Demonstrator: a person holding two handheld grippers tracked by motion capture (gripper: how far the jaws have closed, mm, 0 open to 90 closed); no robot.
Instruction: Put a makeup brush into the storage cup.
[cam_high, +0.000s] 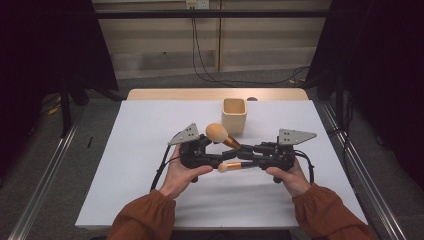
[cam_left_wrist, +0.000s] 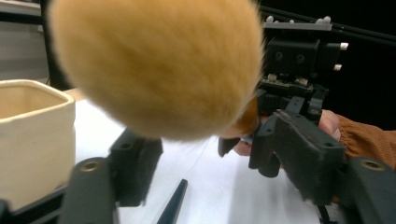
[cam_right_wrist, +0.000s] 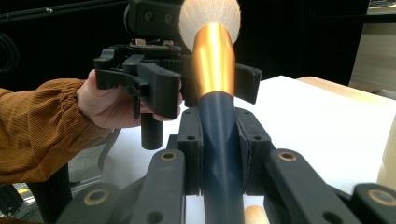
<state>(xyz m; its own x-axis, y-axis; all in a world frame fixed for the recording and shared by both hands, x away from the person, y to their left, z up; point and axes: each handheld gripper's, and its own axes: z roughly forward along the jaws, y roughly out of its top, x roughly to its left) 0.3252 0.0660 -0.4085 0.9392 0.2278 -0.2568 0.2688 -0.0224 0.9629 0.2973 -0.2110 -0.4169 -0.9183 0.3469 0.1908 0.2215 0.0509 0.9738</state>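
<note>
Two hands in rust-orange sleeves enter from the bottom of the high view, gripper tips facing each other at frame centre. Right gripper (cam_high: 245, 149) is clamped on the dark-blue handle of a large makeup brush with gold ferrule and fluffy tan head (cam_high: 218, 132), which slants up-left. Left gripper (cam_high: 207, 145) sits half-wide, jaws either side of the brush head without pressing it. Second, smaller brush with gold ferrule (cam_high: 231, 166) lies level just below, between both grippers. One cream square ceramic cup (cam_high: 234, 115) stands above centre. One white table (cam_high: 145, 125). No readable writing.
</note>
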